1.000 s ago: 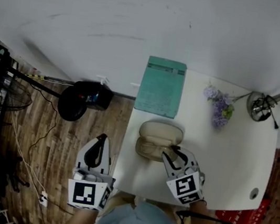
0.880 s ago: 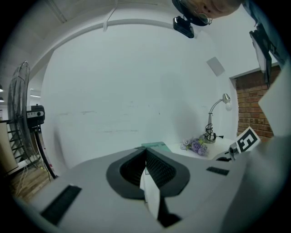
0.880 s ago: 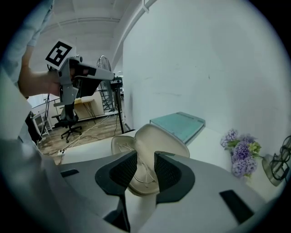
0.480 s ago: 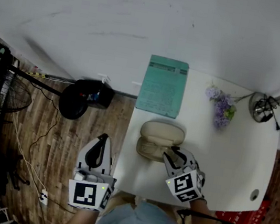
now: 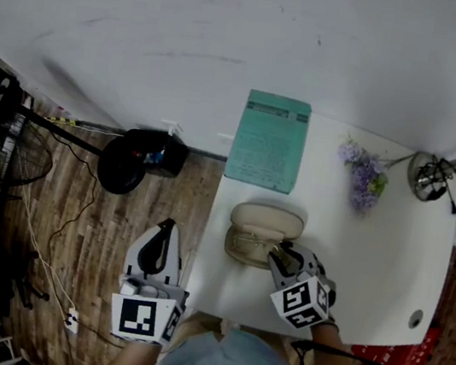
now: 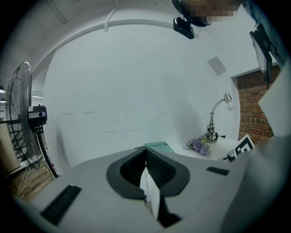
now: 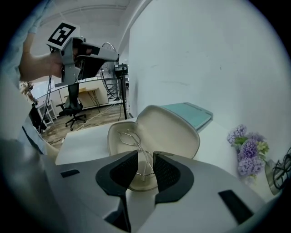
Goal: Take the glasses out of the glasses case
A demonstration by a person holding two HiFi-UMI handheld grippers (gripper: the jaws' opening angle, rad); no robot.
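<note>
Your right gripper (image 7: 145,160) points down into the open glasses case (image 7: 169,133). The case is a smooth, beige, rounded clamshell near the front edge of the white table (image 5: 387,265), with its domed lid tipped up on the far side. The glasses (image 7: 128,136) lie in the lower shell: a thin, pale metal wire frame with angular rims. Your right jaws have just been closing, yet a narrow gap shows between their dark ribbed pads. One slim wire of the frame runs through that gap and the pads do not press on it, so this claw is released, not grasping. I cannot tell whether a fingertip touches the shell's rim.

Your left gripper (image 5: 166,228) hangs off the table's left side, above the wood-plank floor (image 5: 76,212) and well apart from the case. Its grey fingers taper to one point and its ribbed pads meet, clenched on nothing.

Beyond the case, a flat teal book (image 5: 268,141) with a matte cover sits at the table's far left corner. To its right lies a soft, clustered sprig of purple flowers (image 5: 365,179). Near the far right corner stands a shiny metal lamp (image 5: 430,175) with a round base and a bent neck.
</note>
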